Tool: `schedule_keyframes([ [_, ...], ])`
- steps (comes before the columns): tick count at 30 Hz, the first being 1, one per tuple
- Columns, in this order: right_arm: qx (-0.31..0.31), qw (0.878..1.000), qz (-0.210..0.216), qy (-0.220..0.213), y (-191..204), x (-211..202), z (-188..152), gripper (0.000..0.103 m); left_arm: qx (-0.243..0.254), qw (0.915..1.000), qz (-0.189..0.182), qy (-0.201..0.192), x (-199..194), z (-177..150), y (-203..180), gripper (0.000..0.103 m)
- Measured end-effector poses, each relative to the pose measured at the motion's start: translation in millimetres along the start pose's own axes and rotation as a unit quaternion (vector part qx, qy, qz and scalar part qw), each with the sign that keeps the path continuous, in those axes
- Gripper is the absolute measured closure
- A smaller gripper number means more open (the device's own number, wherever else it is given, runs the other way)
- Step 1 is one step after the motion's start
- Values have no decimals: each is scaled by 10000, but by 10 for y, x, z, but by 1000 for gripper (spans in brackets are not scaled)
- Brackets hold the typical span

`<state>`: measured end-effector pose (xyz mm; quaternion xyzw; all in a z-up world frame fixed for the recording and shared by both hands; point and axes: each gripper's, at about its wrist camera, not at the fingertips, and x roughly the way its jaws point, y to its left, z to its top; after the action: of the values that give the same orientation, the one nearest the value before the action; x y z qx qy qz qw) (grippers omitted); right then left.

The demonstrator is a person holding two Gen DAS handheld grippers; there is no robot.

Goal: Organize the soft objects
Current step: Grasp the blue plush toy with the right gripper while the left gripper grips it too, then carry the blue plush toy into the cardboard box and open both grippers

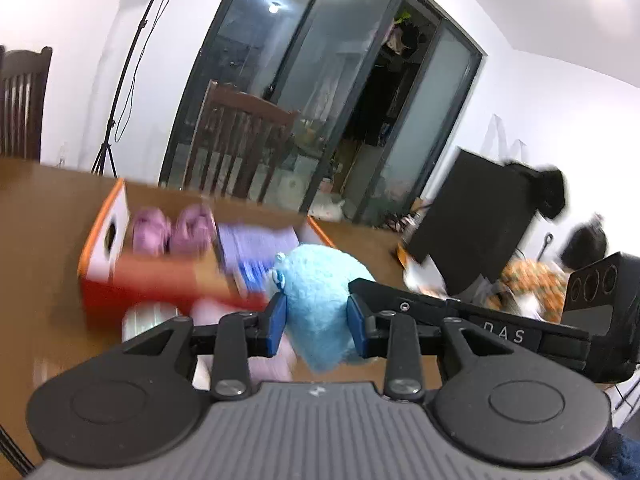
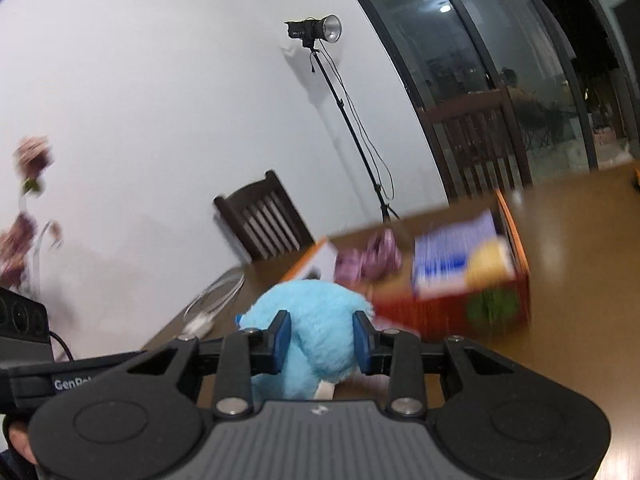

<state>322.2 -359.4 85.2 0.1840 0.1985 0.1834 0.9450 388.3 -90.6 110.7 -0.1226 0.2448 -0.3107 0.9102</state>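
**Blue plush toy held by both grippers, above the tabletop, short of the orange box**

The blue plush toy is clamped between the blue pads of the left gripper and also of the right gripper, each squeezing its soft body. It hangs above the tabletop, on the near side of the orange box. Risk: the fur compresses and may slip from either grasp. Opposed pulling may stretch it. The box already holds pink items and a purple folded item; a low approach may catch the near wall and shift the box.
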Motion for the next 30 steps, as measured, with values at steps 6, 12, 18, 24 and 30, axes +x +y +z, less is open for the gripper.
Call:
schedule_keyframes([
  [6,129,9980,-199,580,-309,1389,840,70,-507,9967,469,420,964,719,764,70],
  [12,153,9892,-58,1458,-395,2615,953,73,-353,9877,1258,857,1341,750,1357,68],
  [18,-119,9808,-421,1902,-323,3020,797,76,-41,9846,1442,984,1394,605,1463,68],
  [24,-277,9664,166,2549,-228,3140,716,76,46,9830,1586,924,1137,626,1338,69],
  [30,-450,9773,-130,2065,-39,2498,948,75,221,9828,1742,574,466,834,1060,62],
])
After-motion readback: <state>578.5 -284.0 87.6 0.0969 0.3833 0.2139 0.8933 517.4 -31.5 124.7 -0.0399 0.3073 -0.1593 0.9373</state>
